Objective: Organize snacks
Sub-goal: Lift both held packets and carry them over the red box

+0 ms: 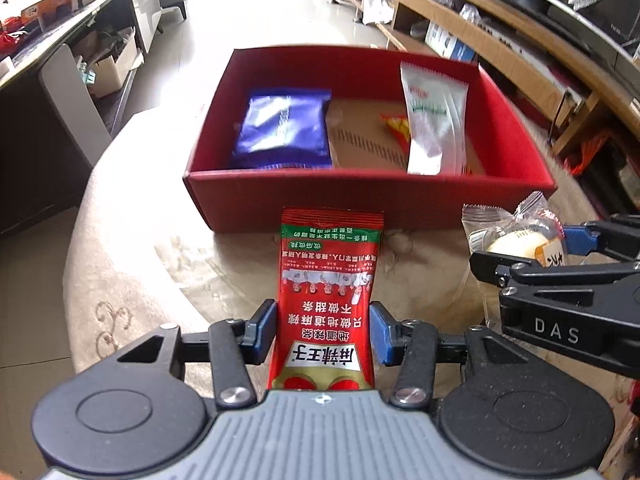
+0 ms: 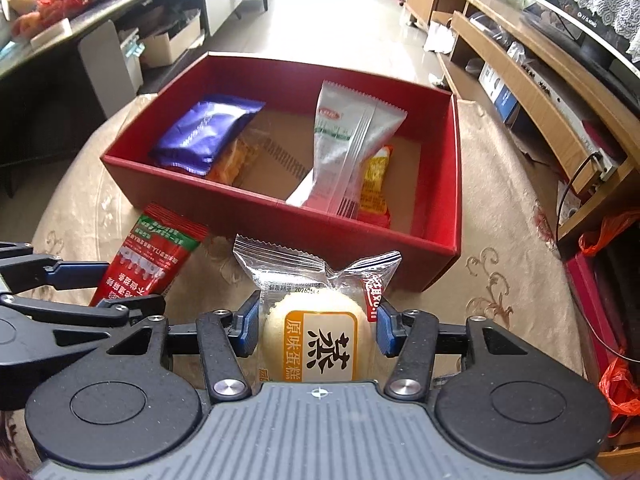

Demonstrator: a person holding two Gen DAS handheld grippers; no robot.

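Several snacks already lie in the red box (image 1: 288, 204); left gripper (image 1: 323, 330) straddles the red sachet (image 1: 326, 300), right gripper (image 2: 316, 330) the steamed cake (image 2: 316, 340); firm hold unclear.

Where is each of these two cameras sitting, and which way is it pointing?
Left wrist: sits on the left gripper, looking forward along its fingers at a red packet between them and the red box beyond; the right gripper shows at the right edge.
Right wrist: sits on the right gripper, looking at a wrapped cake between its fingers; the left gripper shows at left.
Shared: box, red packet, cake, blue packet and white packet.
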